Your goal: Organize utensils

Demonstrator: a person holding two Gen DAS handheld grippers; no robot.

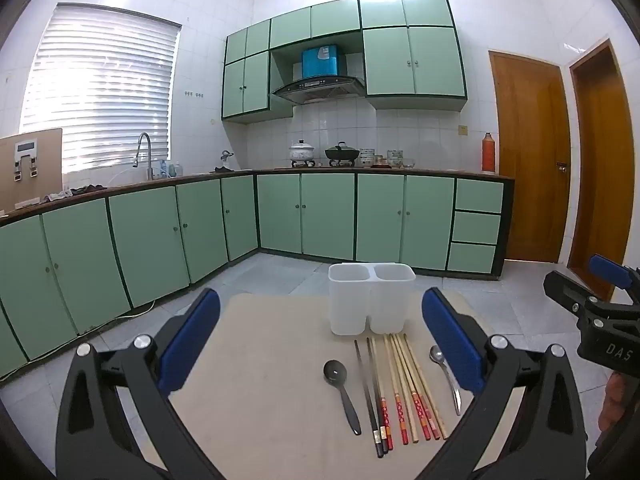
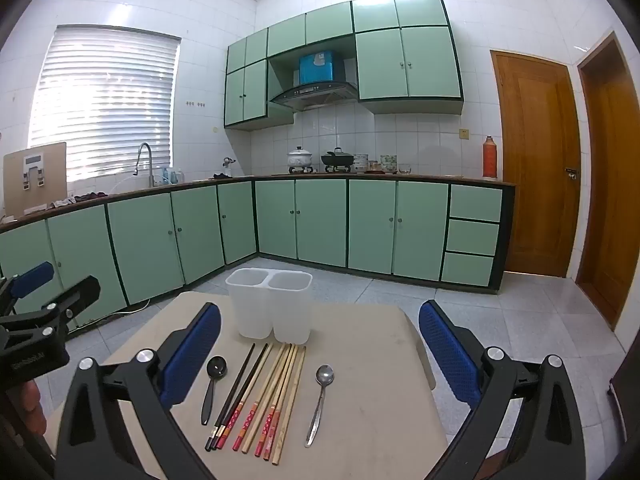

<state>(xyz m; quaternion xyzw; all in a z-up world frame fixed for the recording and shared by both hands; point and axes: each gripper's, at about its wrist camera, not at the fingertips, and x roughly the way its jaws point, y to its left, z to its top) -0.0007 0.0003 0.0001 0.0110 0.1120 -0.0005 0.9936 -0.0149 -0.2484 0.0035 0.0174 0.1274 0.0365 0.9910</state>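
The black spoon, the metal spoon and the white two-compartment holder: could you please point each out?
black spoon (image 2: 216, 369), right wrist view, on its bowl.
metal spoon (image 2: 324, 374), right wrist view, on its bowl.
white two-compartment holder (image 1: 349, 307), left wrist view, on its left compartment's wall.

Beige table (image 2: 360, 360): white two-compartment holder (image 2: 269, 304), chopsticks (image 2: 264, 392), two spoons (image 2: 320, 400).

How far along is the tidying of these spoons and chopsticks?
Nothing is sorted yet. The white two-compartment holder looks empty. The black spoon, the metal spoon and the chopsticks all lie flat on the table. Nothing is in hand: the left claw and right claw hang open above the table. Every utensil is left to move.
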